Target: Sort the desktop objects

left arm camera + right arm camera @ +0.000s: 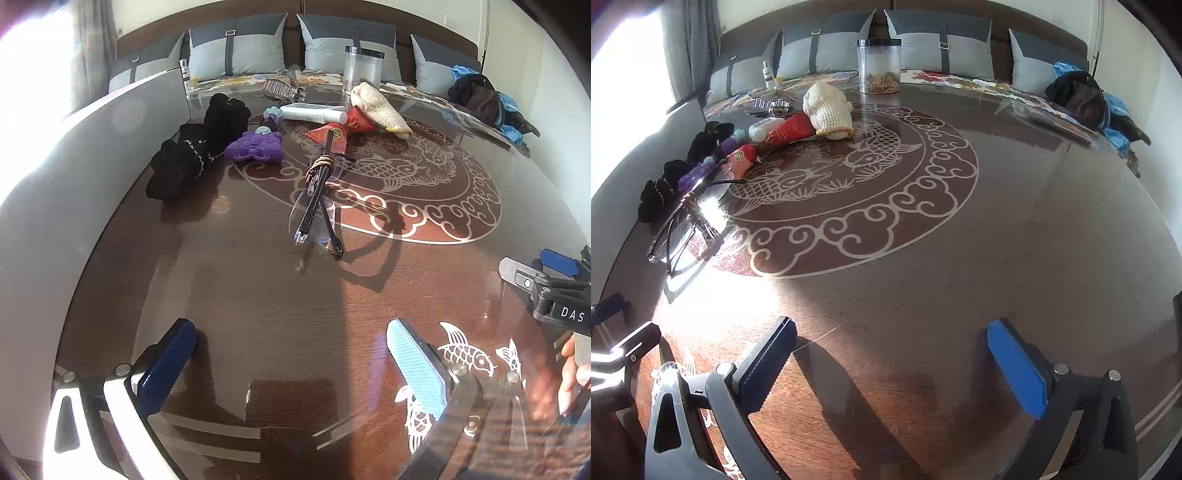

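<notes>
Black-framed clear-lens glasses (314, 206) look light and fragile; grip the stiff temple. Left gripper (291, 354) and right gripper (890, 354) both gape empty.

The left gripper (291, 362) hovered above the glossy brown table (258, 295), its 2 blue pads spread wide with nothing between them. Ahead lay folded glasses (316, 206), a purple toy (255, 147), black cloth (195, 147) and a white tube (314, 112). The right gripper (546, 284) showed at the right edge.
</notes>
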Motion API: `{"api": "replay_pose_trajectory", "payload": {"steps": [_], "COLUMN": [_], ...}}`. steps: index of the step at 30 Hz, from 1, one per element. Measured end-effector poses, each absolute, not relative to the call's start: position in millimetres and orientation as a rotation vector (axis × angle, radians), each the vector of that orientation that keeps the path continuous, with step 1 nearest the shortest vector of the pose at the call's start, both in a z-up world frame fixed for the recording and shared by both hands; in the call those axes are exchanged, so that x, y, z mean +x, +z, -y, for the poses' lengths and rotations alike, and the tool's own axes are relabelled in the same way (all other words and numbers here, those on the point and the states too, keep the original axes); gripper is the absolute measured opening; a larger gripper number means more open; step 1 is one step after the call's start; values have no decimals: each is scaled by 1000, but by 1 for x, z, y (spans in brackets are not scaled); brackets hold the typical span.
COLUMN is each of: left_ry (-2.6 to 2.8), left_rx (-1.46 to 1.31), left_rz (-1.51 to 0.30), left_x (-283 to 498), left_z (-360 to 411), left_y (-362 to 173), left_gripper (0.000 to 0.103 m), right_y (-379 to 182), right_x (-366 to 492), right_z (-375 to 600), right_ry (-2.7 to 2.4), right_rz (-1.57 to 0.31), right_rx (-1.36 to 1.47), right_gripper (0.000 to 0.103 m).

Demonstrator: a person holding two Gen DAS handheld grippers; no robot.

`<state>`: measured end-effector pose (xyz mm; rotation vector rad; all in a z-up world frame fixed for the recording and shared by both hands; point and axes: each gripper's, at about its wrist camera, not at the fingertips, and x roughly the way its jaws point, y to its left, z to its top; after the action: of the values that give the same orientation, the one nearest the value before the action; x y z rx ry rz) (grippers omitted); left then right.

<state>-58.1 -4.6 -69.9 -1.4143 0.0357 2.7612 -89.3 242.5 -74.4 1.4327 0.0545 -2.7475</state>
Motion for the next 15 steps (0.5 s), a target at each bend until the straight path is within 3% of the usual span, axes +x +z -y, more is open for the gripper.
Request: {"api": "replay_pose_trajectory", "payload": {"steps": [15], "left_ry": [2792], "left_rx": [-1352], "left_rz": [-45], "left_x": [-55], "left_z": [4], "left_y": [-72], "left_gripper": [103], "right_y": [-74], "right_x": [-90], "right_z": [-242], "right_ry": [-2753], "right_rz": [-56], "right_rx": [1426], "right_gripper": [103]}}
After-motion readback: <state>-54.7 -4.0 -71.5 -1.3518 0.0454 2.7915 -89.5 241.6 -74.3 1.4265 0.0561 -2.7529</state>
